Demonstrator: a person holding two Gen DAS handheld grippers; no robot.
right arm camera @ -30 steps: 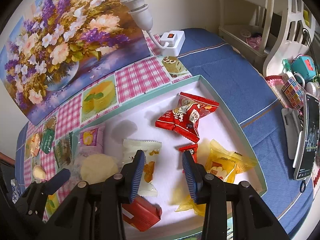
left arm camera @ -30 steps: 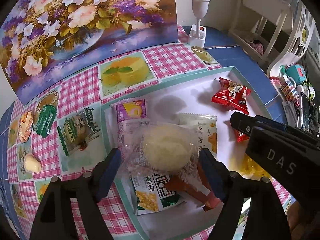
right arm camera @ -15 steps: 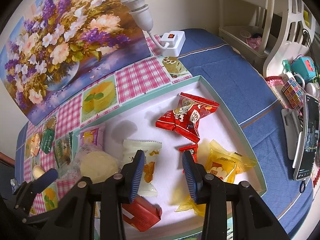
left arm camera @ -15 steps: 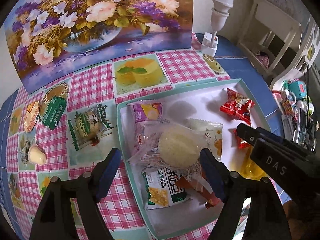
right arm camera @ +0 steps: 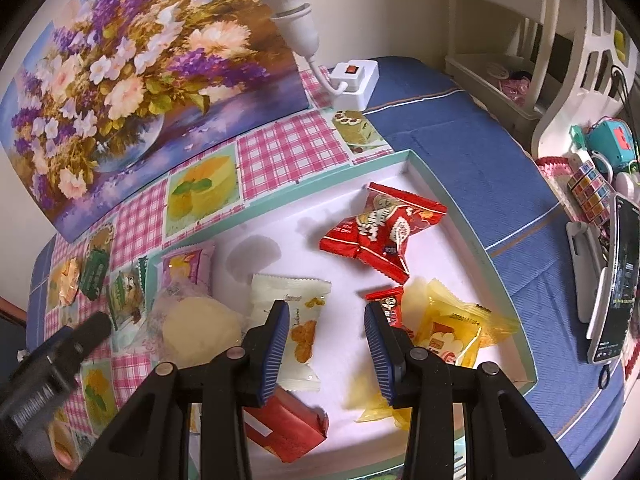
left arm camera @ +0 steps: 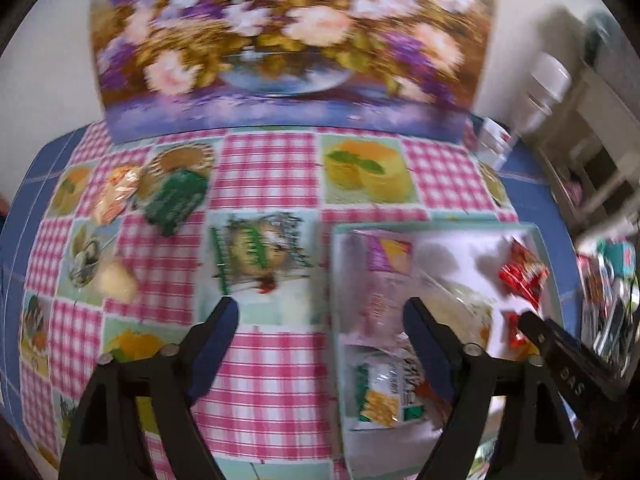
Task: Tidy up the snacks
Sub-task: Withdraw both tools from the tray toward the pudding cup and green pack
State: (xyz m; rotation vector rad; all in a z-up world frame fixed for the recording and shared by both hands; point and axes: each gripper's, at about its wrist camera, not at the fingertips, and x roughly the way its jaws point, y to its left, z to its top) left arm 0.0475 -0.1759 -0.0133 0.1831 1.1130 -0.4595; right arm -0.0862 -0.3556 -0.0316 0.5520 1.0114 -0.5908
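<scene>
1. The left gripper (left arm camera: 316, 320), just opening wider, holds nothing; the round cake (right arm camera: 202, 330) lies in the tray (right arm camera: 472, 236)
2. The right gripper (right arm camera: 326, 330), partly open, hovers empty
3. Its wrapper overhangs the tray's edge and might snag

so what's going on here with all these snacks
A person with a gripper in each hand is sorting wrapped snacks into a shallow teal-rimmed white tray on a pink checked tablecloth. The left gripper, its jaws just opened wider, is empty over the cloth beside the tray, the clear-wrapped pale round cake lying at the tray's left edge. The right gripper hovers over the tray, gripping nothing. A green packet and others wait outside.
</scene>
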